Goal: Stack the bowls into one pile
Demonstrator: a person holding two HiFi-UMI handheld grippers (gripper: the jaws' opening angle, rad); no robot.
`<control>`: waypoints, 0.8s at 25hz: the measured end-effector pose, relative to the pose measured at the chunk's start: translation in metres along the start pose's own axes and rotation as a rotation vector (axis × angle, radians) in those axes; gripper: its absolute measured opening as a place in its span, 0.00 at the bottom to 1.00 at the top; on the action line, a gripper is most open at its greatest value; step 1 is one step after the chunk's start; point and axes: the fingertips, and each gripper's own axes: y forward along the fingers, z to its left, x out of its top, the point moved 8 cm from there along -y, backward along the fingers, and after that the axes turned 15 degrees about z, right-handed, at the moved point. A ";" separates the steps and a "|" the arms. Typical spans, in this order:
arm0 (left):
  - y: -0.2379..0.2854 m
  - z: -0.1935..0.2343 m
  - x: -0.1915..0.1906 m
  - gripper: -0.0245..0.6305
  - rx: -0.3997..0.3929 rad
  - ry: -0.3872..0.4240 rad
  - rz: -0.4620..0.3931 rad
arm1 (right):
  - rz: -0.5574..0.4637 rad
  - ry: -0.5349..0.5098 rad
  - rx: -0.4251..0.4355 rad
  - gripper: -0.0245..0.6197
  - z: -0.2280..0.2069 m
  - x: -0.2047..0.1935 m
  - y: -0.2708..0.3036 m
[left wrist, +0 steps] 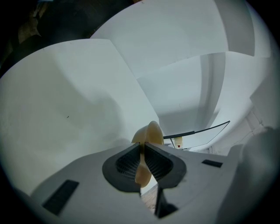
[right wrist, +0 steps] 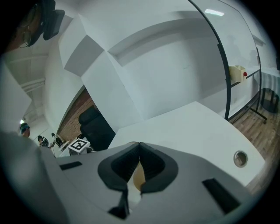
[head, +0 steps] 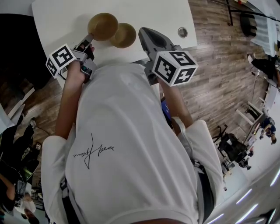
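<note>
One bowl (head: 103, 26) pinched by left gripper (head: 89, 38), second bowl (head: 124, 36) beside right gripper (head: 141, 31)

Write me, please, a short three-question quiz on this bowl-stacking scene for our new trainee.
1. True or false: the left tongs are open and empty.
2. How many bowls does the head view show? A one, B two, C four.
3. Fill in: the top of the table is ___ in colour.

Key
1. False: they are shut on the rim of the held bowl.
2. B: the held bowl and the other bowl beside it.
3. White.
</note>
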 end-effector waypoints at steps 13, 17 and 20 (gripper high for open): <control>0.017 -0.004 -0.006 0.09 -0.014 0.025 0.086 | 0.040 -0.017 -0.018 0.05 -0.017 0.000 -0.006; 0.022 0.001 -0.009 0.09 -0.019 0.027 0.107 | 0.045 -0.018 -0.027 0.05 -0.020 -0.004 -0.006; 0.024 0.000 -0.010 0.09 -0.022 0.033 0.117 | 0.045 -0.016 -0.031 0.05 -0.021 -0.004 -0.007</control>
